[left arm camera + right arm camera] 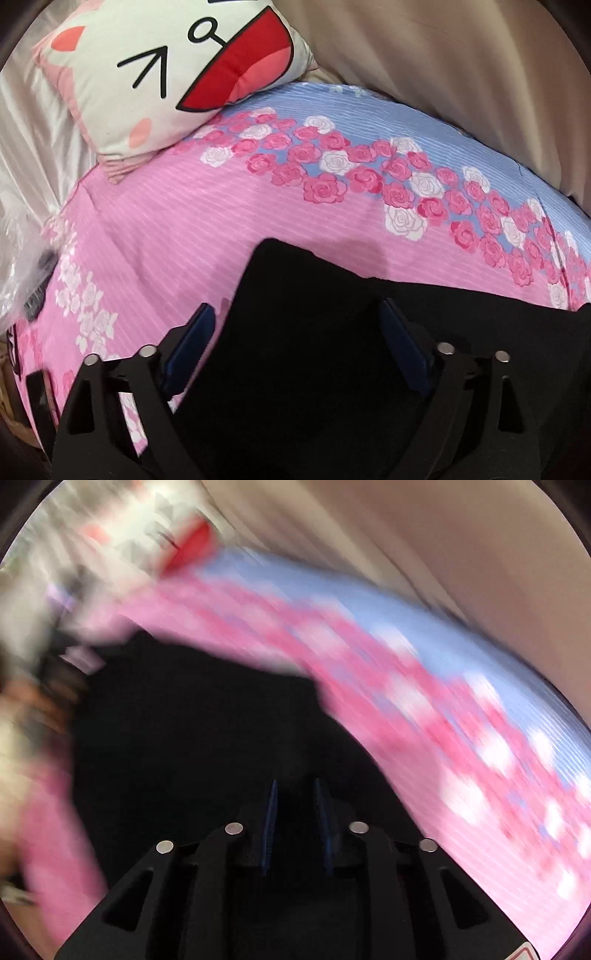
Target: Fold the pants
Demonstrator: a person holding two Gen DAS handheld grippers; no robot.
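Black pants (314, 332) lie on a pink and blue rose-print bedsheet (184, 236). My left gripper (295, 310) is wide open above the pants, one blue-padded finger (195, 332) over the left edge and the other over the cloth. In the right wrist view, blurred by motion, the pants (203, 720) fill the lower middle. My right gripper (294, 786) has its fingers close together with a narrow gap; black cloth lies around them and I cannot tell whether any is pinched.
A cartoon-face pillow (173, 74) sits at the head of the bed, far left. Beige fabric (461, 74) runs behind the bed. Clear plastic wrap (22, 266) and dark items lie at the left edge. A blurred hand and the other gripper (44, 686) show left.
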